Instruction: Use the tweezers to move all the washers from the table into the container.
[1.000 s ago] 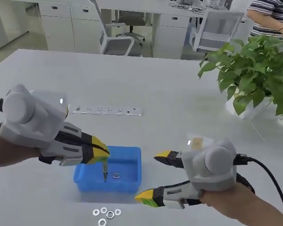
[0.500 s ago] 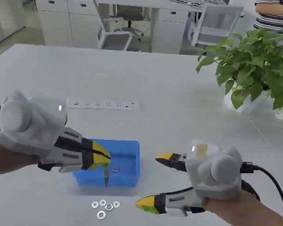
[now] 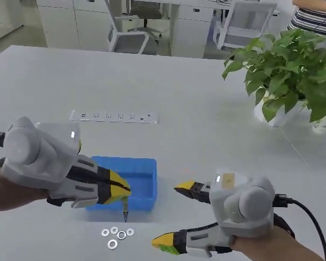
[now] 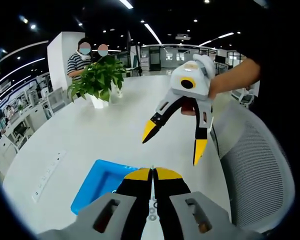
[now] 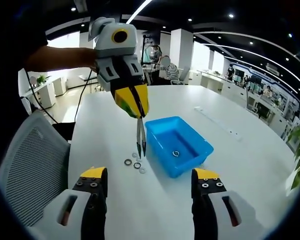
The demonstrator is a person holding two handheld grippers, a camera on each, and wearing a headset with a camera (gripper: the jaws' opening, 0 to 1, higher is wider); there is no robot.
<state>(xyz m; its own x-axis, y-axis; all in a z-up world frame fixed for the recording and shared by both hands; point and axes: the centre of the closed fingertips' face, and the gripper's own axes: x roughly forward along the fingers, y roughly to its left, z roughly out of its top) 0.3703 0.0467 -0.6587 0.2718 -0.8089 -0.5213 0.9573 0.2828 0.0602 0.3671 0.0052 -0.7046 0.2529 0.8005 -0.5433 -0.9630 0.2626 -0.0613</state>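
Bench notes. My left gripper [image 3: 124, 191] was clenched on the upper end of the tweezers [image 3: 125, 209], which hung point-down from its jaws. My right gripper [image 3: 168, 213] was released, jaws wide apart, holding nothing, and hovered over the table [image 3: 206, 125] to the right of the work.

The washers [image 3: 117, 235], about five, lay flat in a small cluster on the table just in front of the blue container [image 3: 146, 165]. They were close together, some perhaps touching. The tweezer points stood just above the cluster, between it and the container's front wall. I couldn't make out any contact, and I saw no washer in the points.

Handling, as I judged it: thin metal rings, light, hard and smooth. They were apt to slide on the tabletop and to flick out of the points if pinched askew. Nothing about them looked fragile. The best hold seemed to be across the band, one point through the hole and one outside. I would take a ring at the cluster's edge first, so its neighbours weren't dragged along (a flat ring offers little to catch from above). The tweezers looked springy, so a gentle squeeze seemed wise.

The container was shallow, open-topped and rectangular. In the right gripper view a lone washer [image 5: 175, 153] lay on its floor near the middle, with nothing else inside that I could see. In the head view my left gripper hid part of the interior.
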